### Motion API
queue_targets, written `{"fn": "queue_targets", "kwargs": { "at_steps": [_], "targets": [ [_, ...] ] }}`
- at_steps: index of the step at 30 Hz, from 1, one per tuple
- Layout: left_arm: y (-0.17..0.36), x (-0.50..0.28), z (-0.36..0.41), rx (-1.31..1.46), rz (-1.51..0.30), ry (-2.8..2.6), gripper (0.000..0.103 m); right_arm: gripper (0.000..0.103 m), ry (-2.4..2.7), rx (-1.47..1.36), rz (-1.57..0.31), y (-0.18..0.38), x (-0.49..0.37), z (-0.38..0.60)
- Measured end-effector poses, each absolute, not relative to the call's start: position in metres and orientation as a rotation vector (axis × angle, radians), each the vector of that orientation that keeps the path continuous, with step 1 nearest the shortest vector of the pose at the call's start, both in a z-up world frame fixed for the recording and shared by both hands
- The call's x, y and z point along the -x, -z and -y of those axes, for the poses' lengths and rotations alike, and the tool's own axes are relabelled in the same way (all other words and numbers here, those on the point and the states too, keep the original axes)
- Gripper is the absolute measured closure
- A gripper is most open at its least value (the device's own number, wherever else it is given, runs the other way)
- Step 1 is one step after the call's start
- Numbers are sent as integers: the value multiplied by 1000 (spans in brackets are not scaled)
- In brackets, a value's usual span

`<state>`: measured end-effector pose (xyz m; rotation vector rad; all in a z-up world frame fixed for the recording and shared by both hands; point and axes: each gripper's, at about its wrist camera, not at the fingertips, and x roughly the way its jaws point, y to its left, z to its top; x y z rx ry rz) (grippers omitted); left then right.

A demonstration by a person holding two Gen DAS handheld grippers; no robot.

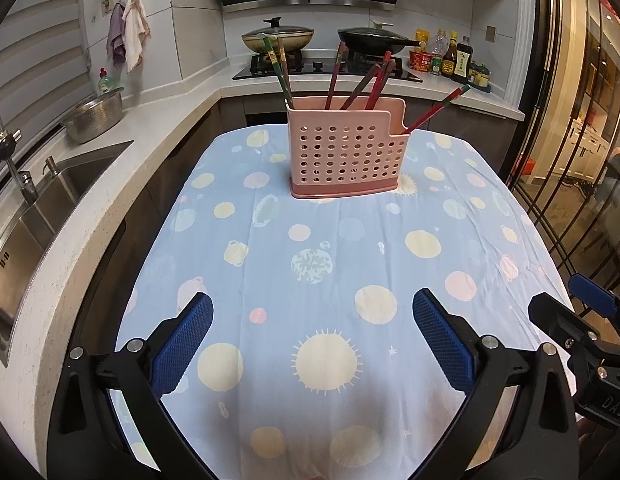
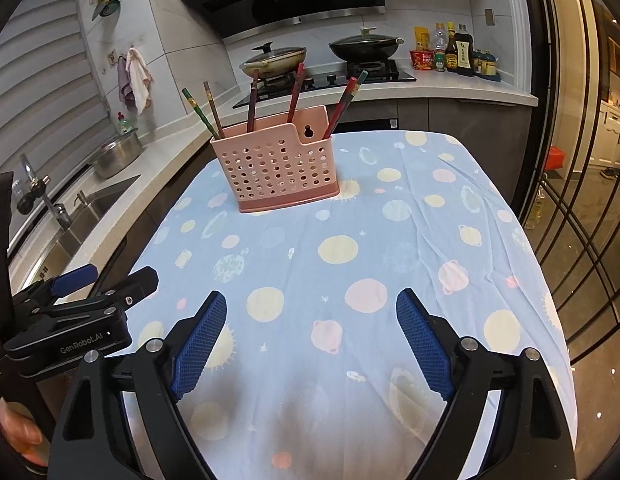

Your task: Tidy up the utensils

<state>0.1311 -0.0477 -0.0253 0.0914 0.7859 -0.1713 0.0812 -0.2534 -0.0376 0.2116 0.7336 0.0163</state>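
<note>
Looks like the sorting's basically done: both the left gripper and right gripper hang released and empty, with the pink perforated plastic holder of red and green chopsticks well beyond their fingers, so next I'd guess just backing off.

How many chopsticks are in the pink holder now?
8 chopsticks: two at the left end, one left of centre, three bunched in the middle, two leaning out the right notch; overlaps may hide more.

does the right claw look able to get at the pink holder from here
Probably yes: the right claw is open and empty, and only bare tablecloth lies between it and the pink holder.
</note>
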Motion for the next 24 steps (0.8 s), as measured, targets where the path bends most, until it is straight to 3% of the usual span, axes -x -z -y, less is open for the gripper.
{"fn": "queue_targets", "kwargs": {
  "at_steps": [6,9,24],
  "targets": [
    [26,-123,50,-108,-783,171,7,18,-3,-219,-735,42,-76,255],
    [27,-122,50,-111,-785,168,7,6,2,-228,-720,41,-73,256],
    [28,-120,48,-112,-780,148,7,7,33,-148,-694,40,-69,245]
  ]
}}
